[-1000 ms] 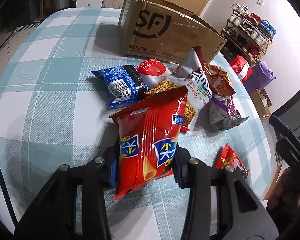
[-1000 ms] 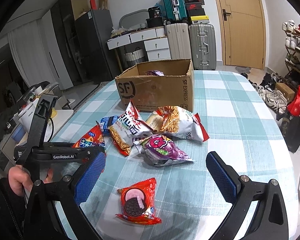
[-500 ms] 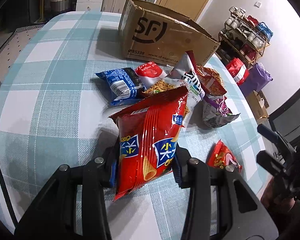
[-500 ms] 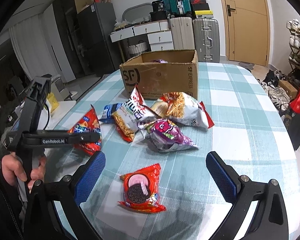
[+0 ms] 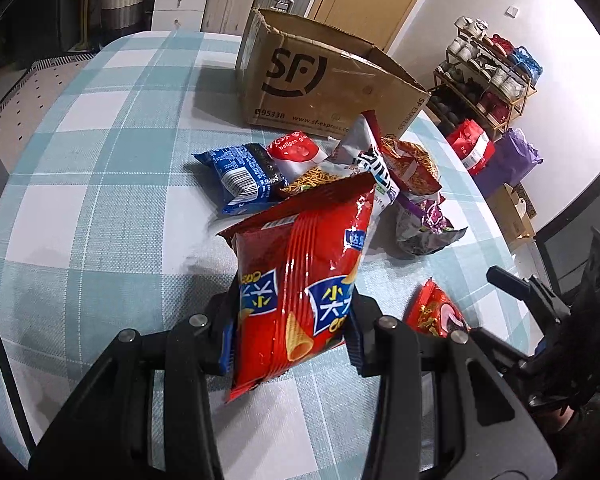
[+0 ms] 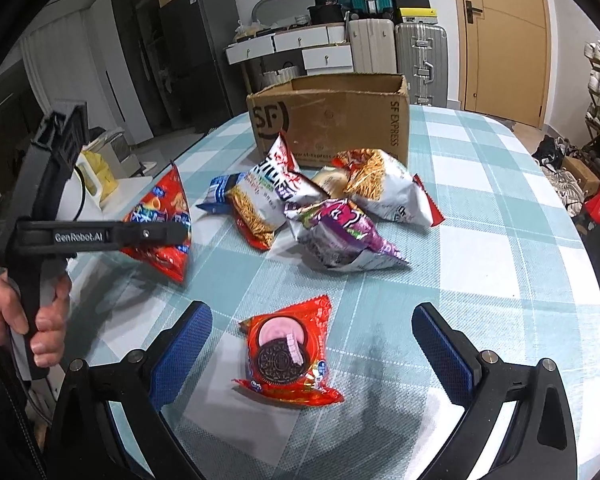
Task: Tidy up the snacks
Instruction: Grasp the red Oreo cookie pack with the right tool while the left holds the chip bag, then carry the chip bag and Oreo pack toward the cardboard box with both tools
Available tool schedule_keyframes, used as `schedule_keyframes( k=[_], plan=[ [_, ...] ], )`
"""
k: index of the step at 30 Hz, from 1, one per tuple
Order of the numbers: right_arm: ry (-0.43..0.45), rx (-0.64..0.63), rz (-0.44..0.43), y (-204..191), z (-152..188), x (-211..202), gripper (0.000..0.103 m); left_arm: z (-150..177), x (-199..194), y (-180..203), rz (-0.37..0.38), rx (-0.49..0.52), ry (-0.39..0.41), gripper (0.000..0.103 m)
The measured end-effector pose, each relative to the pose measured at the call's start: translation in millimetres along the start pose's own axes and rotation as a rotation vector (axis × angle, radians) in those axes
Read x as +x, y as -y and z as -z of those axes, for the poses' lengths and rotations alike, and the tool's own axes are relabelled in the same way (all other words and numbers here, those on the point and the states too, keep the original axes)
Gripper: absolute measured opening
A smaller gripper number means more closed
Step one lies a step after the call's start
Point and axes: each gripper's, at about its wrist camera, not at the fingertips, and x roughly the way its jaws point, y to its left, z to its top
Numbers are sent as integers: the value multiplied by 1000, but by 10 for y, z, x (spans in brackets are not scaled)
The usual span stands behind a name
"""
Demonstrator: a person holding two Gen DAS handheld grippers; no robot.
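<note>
Presently, left tool [image 5: 288, 344] clamps the chip bag [image 5: 300, 280] for boxing, while right tool [image 6: 312, 344] stands wide over the cookie pack [image 6: 288, 354].

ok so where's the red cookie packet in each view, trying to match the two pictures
Left wrist view: the red cookie packet lies low right on the table, partly hidden behind the left gripper's right finger.
Right wrist view: bottom centre, flat on the cloth between the open right gripper's fingers.
Shared landmark: the cardboard box behind the snack pile.
</note>
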Motion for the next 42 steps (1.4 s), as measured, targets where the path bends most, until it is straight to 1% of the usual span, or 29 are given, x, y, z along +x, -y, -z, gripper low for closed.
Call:
schedule_keyframes(
  k=[11,27,28,31,33,34,36,37,38,42],
  plan=[
    [-42,-18,14,-34,116,171,102,14,-207,102,-28,35,52,39],
    [-80,-97,51,-182,199,314,101,31,-281,151,-31,55,61,39],
    [-83,-98,51,-190,207,323,97,34,-290,150,-31,56,62,39],
    [-105,-99,33,-197,230,365,78,32,-292,153,-31,55,63,39],
    [-103,-111,38,-223,246,365,77,33,-299,155,-31,54,62,39],
    [-103,-116,37,-239,256,367,74,33,-299,155,-31,55,63,39],
    [-98,-135,50,-271,265,358,61,32,-299,154,-30,56,63,39],
    [-97,-146,59,-281,268,358,51,31,-298,154,-30,55,63,39],
    [-98,-149,58,-297,277,349,47,31,-298,155,-29,55,63,39],
    [-96,-125,39,-259,267,325,45,37,-338,183,-22,58,71,39]
  ],
)
